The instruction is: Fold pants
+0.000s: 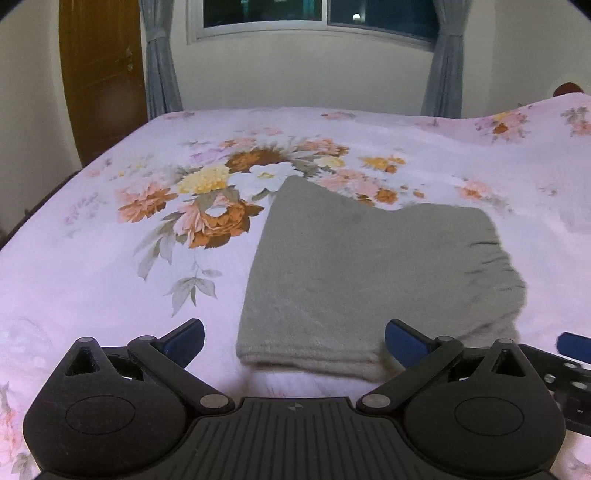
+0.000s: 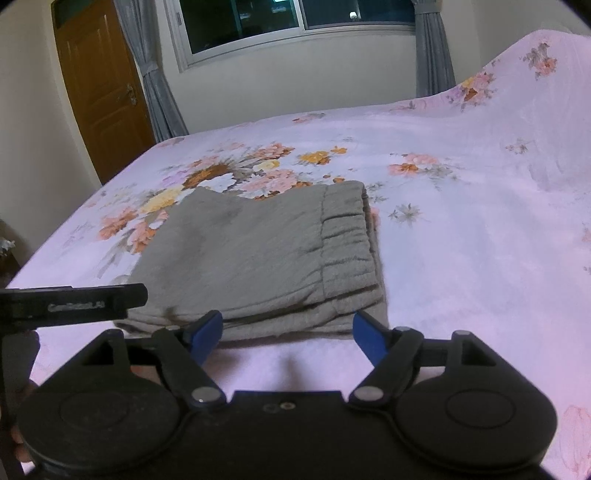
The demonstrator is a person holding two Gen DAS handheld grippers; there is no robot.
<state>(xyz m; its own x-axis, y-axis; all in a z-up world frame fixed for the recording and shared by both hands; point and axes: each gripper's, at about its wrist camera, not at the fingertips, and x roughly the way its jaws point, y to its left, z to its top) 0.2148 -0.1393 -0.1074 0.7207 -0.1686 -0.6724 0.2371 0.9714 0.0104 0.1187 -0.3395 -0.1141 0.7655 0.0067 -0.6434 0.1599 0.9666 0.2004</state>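
Grey pants [image 1: 369, 266] lie folded into a compact stack on the floral bedsheet [image 1: 110, 288]. Their elastic waistband [image 2: 347, 240] runs along the stack's right side. My left gripper [image 1: 295, 339] hovers open just before the near left edge of the stack, with nothing between its blue fingers. In the right wrist view my right gripper [image 2: 289, 332] is open too, in front of the pants' [image 2: 266, 258] near edge and apart from the cloth. The left gripper's black body [image 2: 74, 301] shows at the left of that view.
The bed's left edge [image 1: 44, 199] drops off toward a brown door [image 2: 99, 85]. A window [image 2: 295, 22] with grey curtains [image 1: 159, 70] is on the far wall. At the right the sheet rises over a hump [image 2: 535, 74].
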